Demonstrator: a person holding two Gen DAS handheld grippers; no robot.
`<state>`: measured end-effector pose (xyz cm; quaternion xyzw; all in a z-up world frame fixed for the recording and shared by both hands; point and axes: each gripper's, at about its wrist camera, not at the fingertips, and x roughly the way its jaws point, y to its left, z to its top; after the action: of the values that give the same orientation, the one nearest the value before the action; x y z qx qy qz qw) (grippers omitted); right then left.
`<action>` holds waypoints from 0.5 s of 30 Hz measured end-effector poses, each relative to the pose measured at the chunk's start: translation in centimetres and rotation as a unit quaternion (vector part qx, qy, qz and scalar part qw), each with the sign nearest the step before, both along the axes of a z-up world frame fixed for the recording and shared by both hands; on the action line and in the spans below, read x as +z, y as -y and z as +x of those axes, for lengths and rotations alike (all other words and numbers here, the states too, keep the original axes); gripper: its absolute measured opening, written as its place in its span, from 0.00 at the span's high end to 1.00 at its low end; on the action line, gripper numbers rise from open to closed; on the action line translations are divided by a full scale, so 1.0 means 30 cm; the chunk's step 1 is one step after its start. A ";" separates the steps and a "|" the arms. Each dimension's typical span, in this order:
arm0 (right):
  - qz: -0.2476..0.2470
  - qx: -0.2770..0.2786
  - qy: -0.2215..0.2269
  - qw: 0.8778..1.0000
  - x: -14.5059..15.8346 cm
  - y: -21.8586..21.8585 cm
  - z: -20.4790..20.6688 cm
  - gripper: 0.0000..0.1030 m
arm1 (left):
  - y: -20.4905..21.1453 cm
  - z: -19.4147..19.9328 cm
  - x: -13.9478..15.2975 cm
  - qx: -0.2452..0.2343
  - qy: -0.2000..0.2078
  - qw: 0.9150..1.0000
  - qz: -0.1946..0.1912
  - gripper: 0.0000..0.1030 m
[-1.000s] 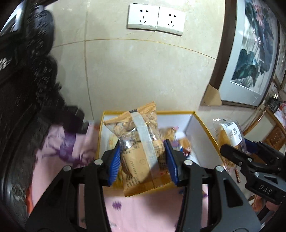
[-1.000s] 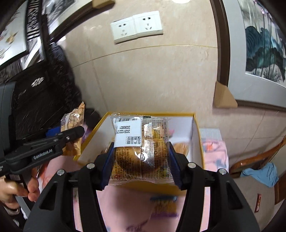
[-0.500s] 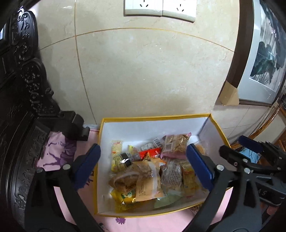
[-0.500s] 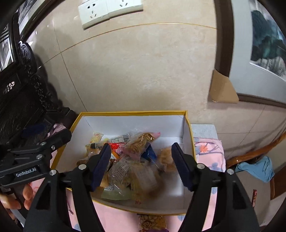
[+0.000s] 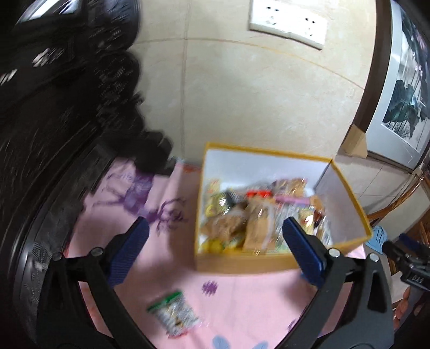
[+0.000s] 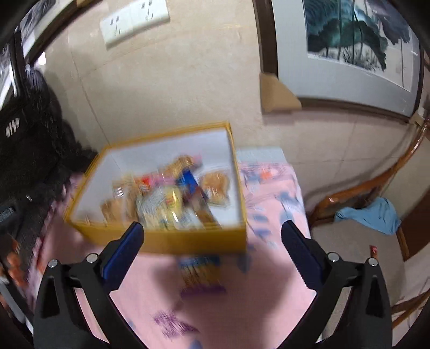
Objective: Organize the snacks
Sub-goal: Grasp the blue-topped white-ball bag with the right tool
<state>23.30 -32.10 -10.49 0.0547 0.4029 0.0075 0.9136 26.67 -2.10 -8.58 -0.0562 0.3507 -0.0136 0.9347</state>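
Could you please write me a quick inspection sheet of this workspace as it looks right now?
Surface: pink cloth with purple prints.
Job's things: yellow box holding many snacks; green packet and striped packet lie outside on the cloth.
Clutter: blue rag on a wooden chair.
Grippers: left gripper open, empty; right gripper opening, empty.
Cables: nothing seen.
Surroundings: tiled wall, sockets, framed painting, dark carved furniture.

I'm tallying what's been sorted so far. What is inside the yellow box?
The box holds a loose heap of wrapped snacks: tan biscuit packs, a blue packet, a round pastry. Blur hides the labels, and whatever lies under the heap is covered.
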 end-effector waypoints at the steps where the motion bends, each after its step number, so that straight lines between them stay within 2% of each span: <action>1: -0.005 0.004 -0.012 1.000 -0.026 -0.007 -0.011 0.01 | -0.019 -0.029 -0.022 0.006 -0.005 1.000 0.001 0.02; 4: -0.011 0.023 -0.034 0.999 -0.100 -0.044 -0.045 0.01 | -0.056 -0.103 -0.088 0.023 -0.024 0.999 0.011 0.02; 9: -0.045 0.076 -0.067 0.994 -0.186 -0.142 -0.011 0.01 | -0.097 -0.214 -0.181 0.027 -0.050 0.998 0.037 0.02; 12: -0.056 0.090 -0.065 0.992 -0.210 -0.170 0.010 0.01 | -0.120 -0.272 -0.206 0.023 -0.048 0.998 0.033 0.02; 15: -0.041 0.083 -0.088 0.992 -0.239 -0.167 0.057 0.01 | -0.138 -0.298 -0.216 0.025 -0.047 0.998 0.020 0.02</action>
<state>25.00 -27.10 -17.67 -0.0162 0.4850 0.0620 0.8722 17.71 2.03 -15.06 -0.0469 0.3933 0.0191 0.9180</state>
